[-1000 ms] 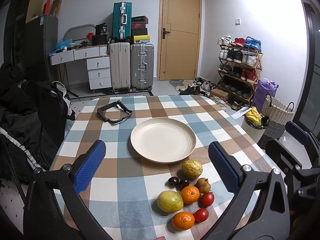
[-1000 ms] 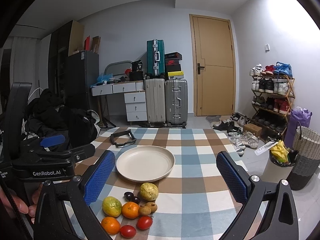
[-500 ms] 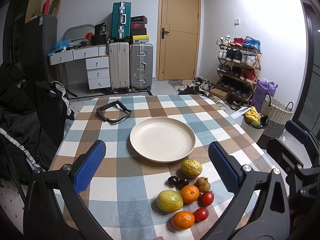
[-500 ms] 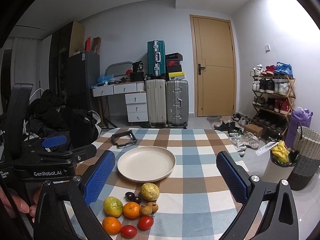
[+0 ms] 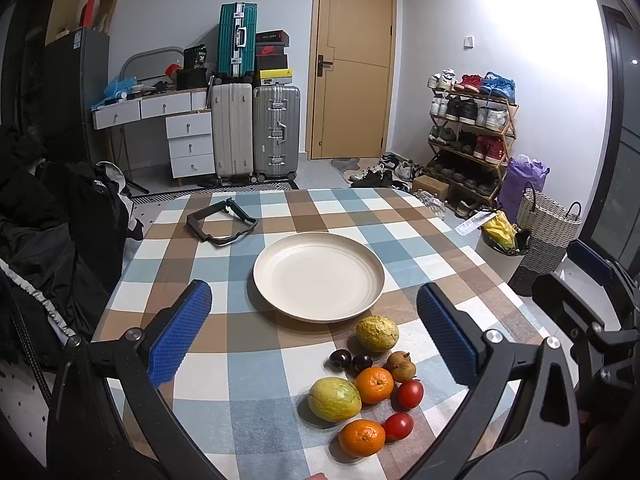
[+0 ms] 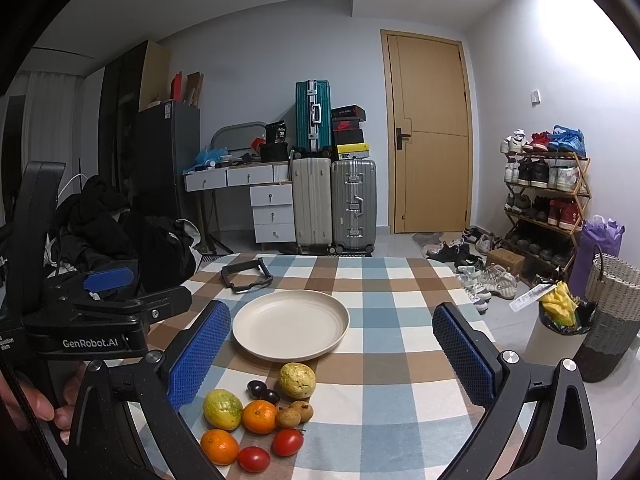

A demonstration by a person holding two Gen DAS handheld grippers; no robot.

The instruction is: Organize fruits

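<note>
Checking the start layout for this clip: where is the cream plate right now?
In both wrist views the cream plate sits empty mid-table on the checked tablecloth, just beyond the fruit cluster, with the black frame behind it to the left.

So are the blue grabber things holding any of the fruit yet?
No, nothing is held. The left gripper and right gripper both hang open above the table, and all the fruit, like the near orange, lies untouched by the empty plate.
</note>
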